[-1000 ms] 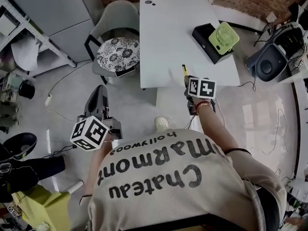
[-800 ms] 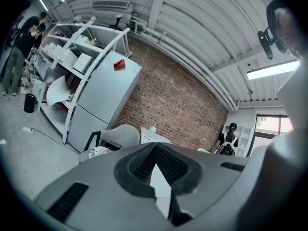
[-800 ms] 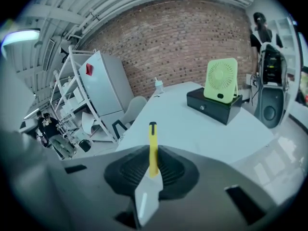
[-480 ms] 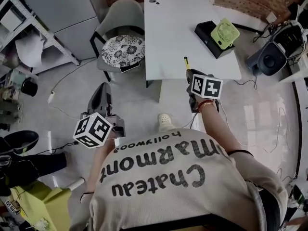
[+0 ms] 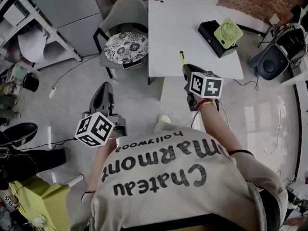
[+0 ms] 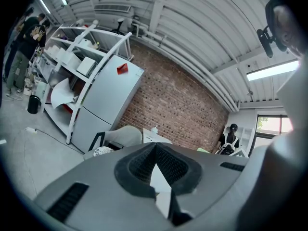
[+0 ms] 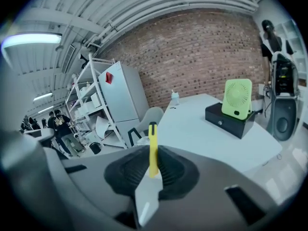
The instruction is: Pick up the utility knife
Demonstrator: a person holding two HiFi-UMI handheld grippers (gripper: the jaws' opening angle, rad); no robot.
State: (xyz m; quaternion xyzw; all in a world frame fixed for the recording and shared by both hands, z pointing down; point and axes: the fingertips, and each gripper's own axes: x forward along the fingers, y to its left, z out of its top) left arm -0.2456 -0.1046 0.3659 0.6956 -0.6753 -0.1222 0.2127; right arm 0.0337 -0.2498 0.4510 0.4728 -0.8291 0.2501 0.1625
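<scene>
The right hand-held gripper (image 7: 154, 171) pinches the yellow utility knife (image 7: 153, 146), whose long axis runs in line with the jaws, tip toward the tabletop (image 5: 178, 28). The left hand-held gripper (image 6: 155, 150) is closed and empty. The shirt (image 5: 159, 170) reads "Chateau Marmont hollywood".

Tally from my station:

- One utility knife (image 7: 152, 148), yellow.
- Two grippers: the left gripper (image 5: 106, 87) and the right gripper (image 5: 186, 70).
- One white table (image 5: 168, 32). On it I count one green fan (image 5: 228, 32), one black box (image 5: 210, 32) and one bottle (image 7: 174, 98).
- One chair (image 5: 120, 11), with one patterned cushion (image 5: 126, 47).
- One grey fridge (image 5: 62, 6).
- One white shelving rack (image 5: 26, 30).
- At least two background figures: one person by the rack (image 6: 19, 52) and one person by the window (image 6: 232, 137). They are too small for me to count further.
</scene>
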